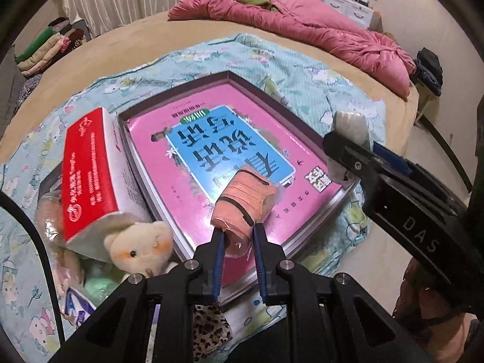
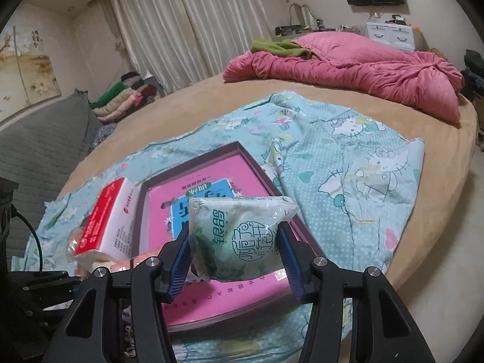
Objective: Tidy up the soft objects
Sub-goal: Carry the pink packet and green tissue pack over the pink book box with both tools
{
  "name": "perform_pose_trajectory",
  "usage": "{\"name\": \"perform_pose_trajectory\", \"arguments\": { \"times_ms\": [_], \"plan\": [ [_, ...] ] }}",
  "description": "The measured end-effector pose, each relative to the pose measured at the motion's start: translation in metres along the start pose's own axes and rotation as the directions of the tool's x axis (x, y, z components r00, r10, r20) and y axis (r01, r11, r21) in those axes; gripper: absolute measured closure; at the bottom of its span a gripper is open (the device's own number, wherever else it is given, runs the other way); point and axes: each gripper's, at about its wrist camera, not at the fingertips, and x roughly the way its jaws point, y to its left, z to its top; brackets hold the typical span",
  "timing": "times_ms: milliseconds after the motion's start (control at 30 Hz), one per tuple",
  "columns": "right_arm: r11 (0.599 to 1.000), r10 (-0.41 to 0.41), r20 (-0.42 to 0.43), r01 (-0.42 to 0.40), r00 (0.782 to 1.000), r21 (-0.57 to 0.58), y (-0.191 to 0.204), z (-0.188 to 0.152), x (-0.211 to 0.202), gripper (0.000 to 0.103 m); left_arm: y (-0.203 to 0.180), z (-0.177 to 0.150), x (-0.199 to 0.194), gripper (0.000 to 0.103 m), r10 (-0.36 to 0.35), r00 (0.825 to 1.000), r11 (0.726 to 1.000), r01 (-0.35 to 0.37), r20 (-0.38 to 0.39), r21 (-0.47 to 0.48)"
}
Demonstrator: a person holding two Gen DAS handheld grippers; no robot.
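The left claw (image 1: 239, 236) reaches low over the tray (image 1: 302, 127) and pinches a peach cloth roll (image 1: 242, 202) above the pink book (image 1: 211, 151) inside. The right claw (image 2: 234, 255) squeezes a green tissue pack (image 2: 239, 239) above the tray too.

1. The pink book cover (image 1: 242, 157) is glossy and smooth, catching the light.
2. The tissue pack (image 2: 242, 236) has a shiny, crinkled plastic wrap.
3. The peach cloth bundle (image 1: 242, 202) sits in clear, glossy film.
4. The teddy bear (image 1: 136, 248) is fuzzy plush.
5. The printed sheet (image 2: 348, 163) is matt cotton-like cloth.
6. The pink quilt (image 2: 378, 72) looks softly sheened.
7. The blue finger pads look ribbed.
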Motion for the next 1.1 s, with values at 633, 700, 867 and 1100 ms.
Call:
{"name": "perform_pose_trajectory", "arguments": {
  "times_ms": [633,700,867,1100],
  "plan": [
    [0.999,-0.044,-0.101,0.043,0.994,-0.008,-0.008,-0.013,0.033,0.047,-0.007,-0.008,0.023,0.084,-0.019,0.999,1.000,0.019,-0.038,0.008],
    [0.999,-0.037,-0.113,0.038,0.993,0.000,-0.009,-0.015,0.035,0.046,-0.007,-0.008,0.024,0.084,-0.019,0.999,1.000,0.019,-0.040,0.006],
    [1.000,-0.018,-0.128,0.021,0.992,0.023,-0.014,-0.020,0.041,0.044,-0.007,-0.009,0.026,0.084,-0.033,0.999,0.999,0.033,-0.041,-0.004],
    [0.999,0.017,-0.133,-0.012,0.991,0.043,-0.015,-0.021,0.044,0.042,-0.007,-0.009,0.031,0.083,-0.033,0.998,0.999,0.033,-0.051,0.002]
  ]
}}
